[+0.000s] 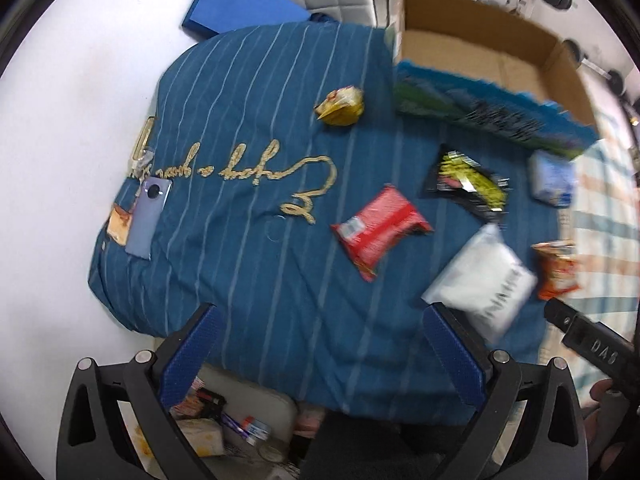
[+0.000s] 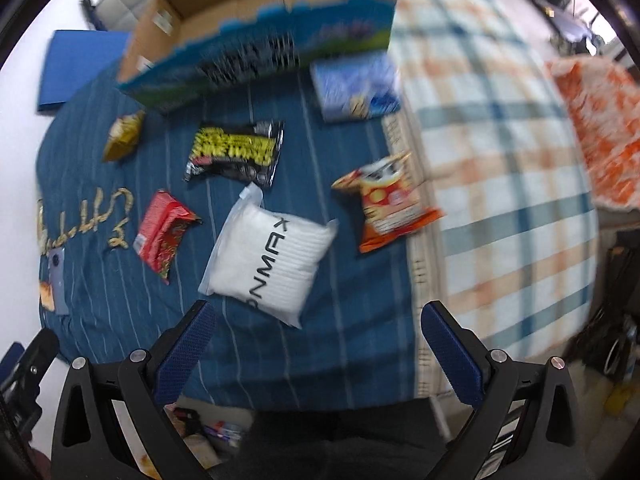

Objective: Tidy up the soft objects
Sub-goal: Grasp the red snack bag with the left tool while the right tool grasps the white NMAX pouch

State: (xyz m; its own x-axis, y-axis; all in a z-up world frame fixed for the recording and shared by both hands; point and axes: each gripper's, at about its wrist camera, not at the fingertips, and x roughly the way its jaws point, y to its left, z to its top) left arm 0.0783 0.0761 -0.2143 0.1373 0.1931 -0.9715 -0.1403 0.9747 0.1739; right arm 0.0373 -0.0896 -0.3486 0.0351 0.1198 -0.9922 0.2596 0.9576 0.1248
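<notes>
The white padded pouch [image 2: 269, 256] printed with dark letters lies flat on the blue striped cloth [image 2: 352, 320], just ahead of the right gripper [image 2: 318, 330], whose blue-padded fingers [image 2: 188, 344] stand spread wide with nothing between them. Around the pouch, the red snack packet [image 2: 164, 232] sits at nine o'clock, the black and yellow packet [image 2: 236, 152] at twelve, and the orange chip bag [image 2: 390, 204] at two, straddling the edge where the blue cloth meets a checked cloth [image 2: 500, 160]. Farther off at one o'clock rests a light blue packet [image 2: 354, 88], and at eleven a small yellow packet [image 2: 122, 136]. Behind them all, at twelve, stands an open cardboard box [image 2: 256, 4] with a blue printed front. The left gripper [image 1: 320, 334] hovers over the near edge of the same cloth, its fingers [image 1: 192, 356] likewise spread and empty. A phone [image 1: 148, 218] lies at the cloth's far left edge.
</notes>
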